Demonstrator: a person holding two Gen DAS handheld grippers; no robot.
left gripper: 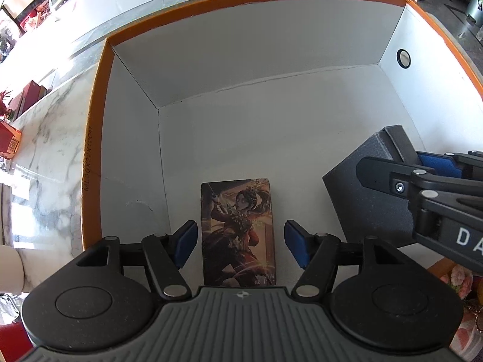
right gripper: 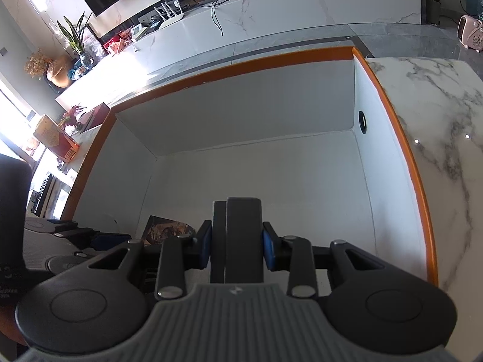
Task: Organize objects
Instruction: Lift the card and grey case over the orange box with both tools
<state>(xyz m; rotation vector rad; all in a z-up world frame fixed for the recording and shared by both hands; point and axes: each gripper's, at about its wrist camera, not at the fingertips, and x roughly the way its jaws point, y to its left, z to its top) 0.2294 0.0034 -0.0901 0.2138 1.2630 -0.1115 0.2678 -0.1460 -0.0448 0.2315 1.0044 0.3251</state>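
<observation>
Two grippers reach down into a large open box with white inner walls, a white floor and an orange rim, which sits on a white marble worktop. From the left wrist view, the left gripper hangs over a picture card that lies flat on the box floor, near the camera and just right of the box's left wall. The card shows a painted figure in dark red and gold. Its long edges run away from the camera. The left gripper's blue-padded fingers stand apart, one on each side of the card, with a clear gap between each pad and the card edge. To the right in that view, the right gripper holds a dark grey case, tilted, with a corner pointing toward the card; whether the case touches the floor cannot be told. From the right wrist view, the right gripper's fingers are clamped on the case, a flat grey block seen edge-on with a seam down it, upright between the pads. A round hole shows in the box's right wall. Beyond the box, a long marble counter carries cables, plants and small boxes, and a pink heater stands on the floor at far right.
</observation>
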